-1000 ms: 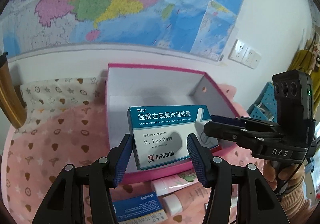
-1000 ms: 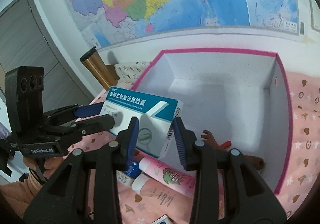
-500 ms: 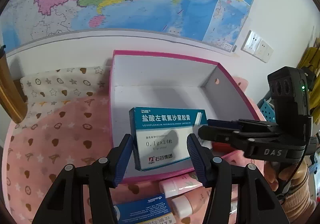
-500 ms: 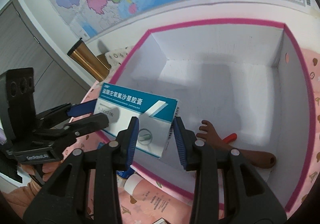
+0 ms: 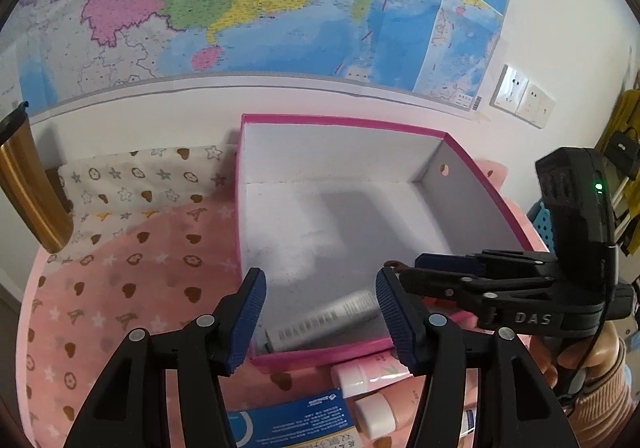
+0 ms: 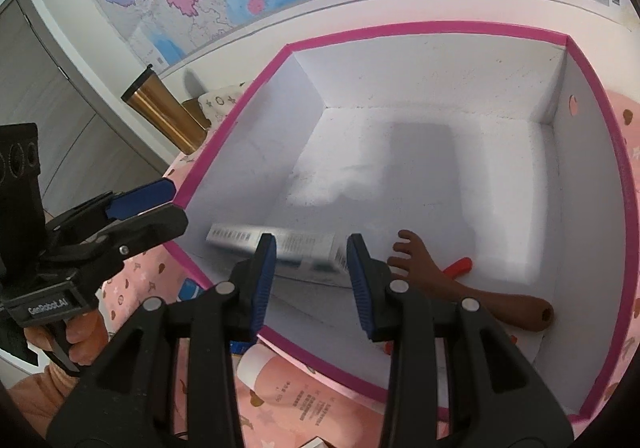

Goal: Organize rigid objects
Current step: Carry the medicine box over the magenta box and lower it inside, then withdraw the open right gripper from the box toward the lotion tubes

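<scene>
A white box with a pink rim stands on the pink patterned cloth. The blue-and-white medicine carton lies blurred on the box floor by the near wall, with neither gripper touching it. My left gripper hovers over the near left corner; its jaws are opening and nothing is between them. My right gripper hangs above the near wall, its pads apart and above the carton, not pressing it.
A brown foot-shaped wooden piece and a red item lie in the box's near right part. In front of the box lie a pink tube and a blue carton. A gold tumbler stands far left.
The medicine carton, held up between both grippers over the box, has left them and dropped to the box floor. The right gripper sank toward the box.
</scene>
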{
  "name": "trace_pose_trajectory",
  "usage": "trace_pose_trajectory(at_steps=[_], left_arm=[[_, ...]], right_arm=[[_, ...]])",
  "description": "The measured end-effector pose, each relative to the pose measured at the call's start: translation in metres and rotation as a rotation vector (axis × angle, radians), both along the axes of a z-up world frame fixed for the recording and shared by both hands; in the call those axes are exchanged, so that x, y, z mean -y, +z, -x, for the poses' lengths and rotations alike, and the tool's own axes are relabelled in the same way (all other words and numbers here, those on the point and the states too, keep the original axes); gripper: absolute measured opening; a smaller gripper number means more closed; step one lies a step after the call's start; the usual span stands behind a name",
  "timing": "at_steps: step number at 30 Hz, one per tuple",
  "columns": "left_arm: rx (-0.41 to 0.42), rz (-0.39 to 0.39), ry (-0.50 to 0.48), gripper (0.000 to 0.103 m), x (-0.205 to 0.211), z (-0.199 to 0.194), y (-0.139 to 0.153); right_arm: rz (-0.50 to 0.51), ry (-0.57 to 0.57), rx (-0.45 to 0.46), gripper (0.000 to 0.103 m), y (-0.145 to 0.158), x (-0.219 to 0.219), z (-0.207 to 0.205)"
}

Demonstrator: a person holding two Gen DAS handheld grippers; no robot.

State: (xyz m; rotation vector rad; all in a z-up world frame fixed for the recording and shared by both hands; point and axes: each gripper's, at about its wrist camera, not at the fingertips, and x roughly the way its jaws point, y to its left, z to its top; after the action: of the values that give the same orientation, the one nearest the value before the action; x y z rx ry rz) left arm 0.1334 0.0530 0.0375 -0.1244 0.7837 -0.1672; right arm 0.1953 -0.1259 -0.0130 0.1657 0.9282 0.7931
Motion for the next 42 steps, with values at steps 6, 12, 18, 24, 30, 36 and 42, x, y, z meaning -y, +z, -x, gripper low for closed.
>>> trace_pose_trajectory(at_steps=[6,12,18,24,30,36,42], left_arm=[[0.016,-0.006,-0.005,0.059,0.002,0.006,0.001],[0.057,0.029,-0.029,0.061,0.004,0.02,0.003],[0.141,0.038,-0.091,0.066,0.02,0.049,0.013],[0.173,0.05,-0.166,0.069,0.04,0.073,0.013],[0.139,0.046,-0.197,0.07,0.058,0.087,-0.004],[0.064,0.049,-0.228,0.07,0.073,0.094,-0.031],[-0.008,0.049,-0.254,0.07,0.087,0.095,-0.055]], right_arm=[[0.023,-0.01,-0.015,0.039,-0.009,-0.005,-0.006],[-0.009,-0.022,0.02,0.039,-0.001,0.008,0.007],[-0.061,-0.046,0.088,0.039,0.018,0.036,0.036],[-0.101,-0.1,0.161,0.046,0.032,0.077,0.07],[-0.099,-0.13,0.163,0.047,0.022,0.102,0.096],[-0.063,-0.163,0.112,0.047,-0.009,0.115,0.114],[-0.056,-0.201,0.002,0.047,-0.049,0.131,0.116]])
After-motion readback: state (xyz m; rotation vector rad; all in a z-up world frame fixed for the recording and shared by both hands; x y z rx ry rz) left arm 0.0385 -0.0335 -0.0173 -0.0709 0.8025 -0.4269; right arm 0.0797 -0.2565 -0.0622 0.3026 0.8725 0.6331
